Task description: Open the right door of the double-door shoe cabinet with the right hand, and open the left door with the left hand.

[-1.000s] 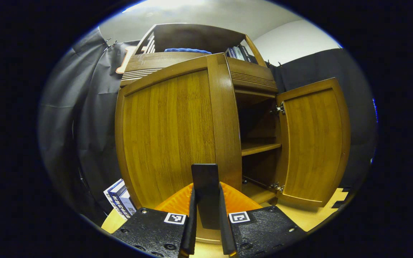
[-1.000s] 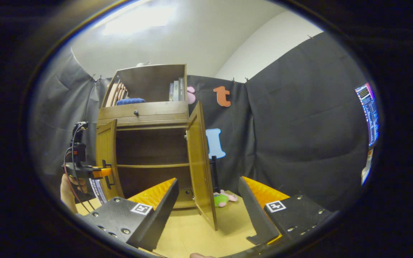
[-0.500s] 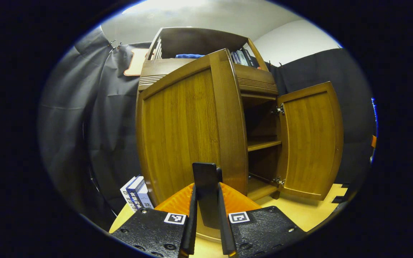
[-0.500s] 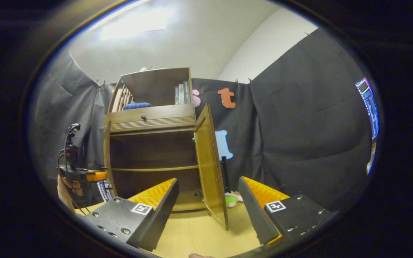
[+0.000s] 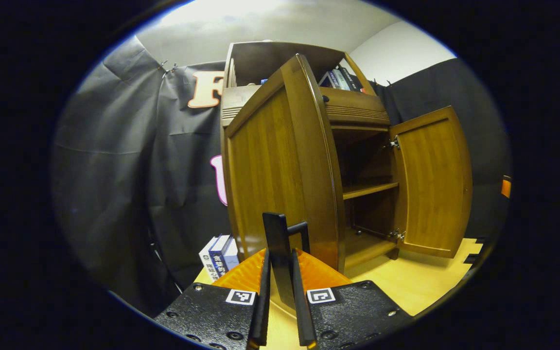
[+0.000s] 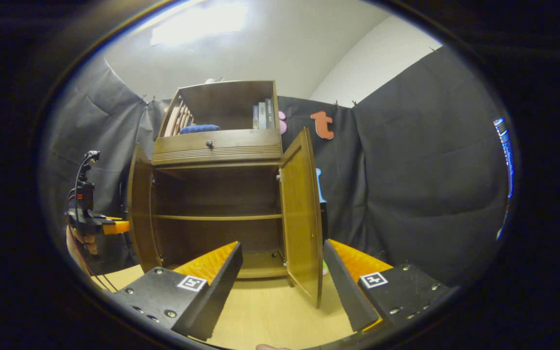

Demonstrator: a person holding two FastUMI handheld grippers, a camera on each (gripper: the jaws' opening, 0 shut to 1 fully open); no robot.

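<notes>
The shoe cabinet (image 6: 217,194) stands on the pale wooden floor (image 6: 270,316) against the black cloth wall, and both of its doors are swung out. The left door (image 5: 280,165) stands upright directly ahead of the left tool (image 5: 280,301) in the left gripper view, turned well out from the cabinet front so that its free edge points toward the camera and its long axis runs up and down. Low on that edge sits a dark upright handle (image 5: 280,243), and the left tool's two fingers are nearly together with the handle between them; they appear to pinch it. The handle's long axis is vertical too, in line with the gap between the fingers.

In the right gripper view the right door (image 6: 304,214) hangs open edge-on, just beyond the right tool (image 6: 282,287), whose fingers are spread wide with nothing between them. The left tool (image 6: 96,224), held in a hand (image 6: 77,243), shows at the far left beside the left door (image 6: 139,204).

The left tool is the nearer one to the remaining work: by judgement, any further swing would carry the door outward and to the left around its hinge side. The task looks close to finished.

Books (image 5: 219,253) stand on the floor beside the cabinet.
</notes>
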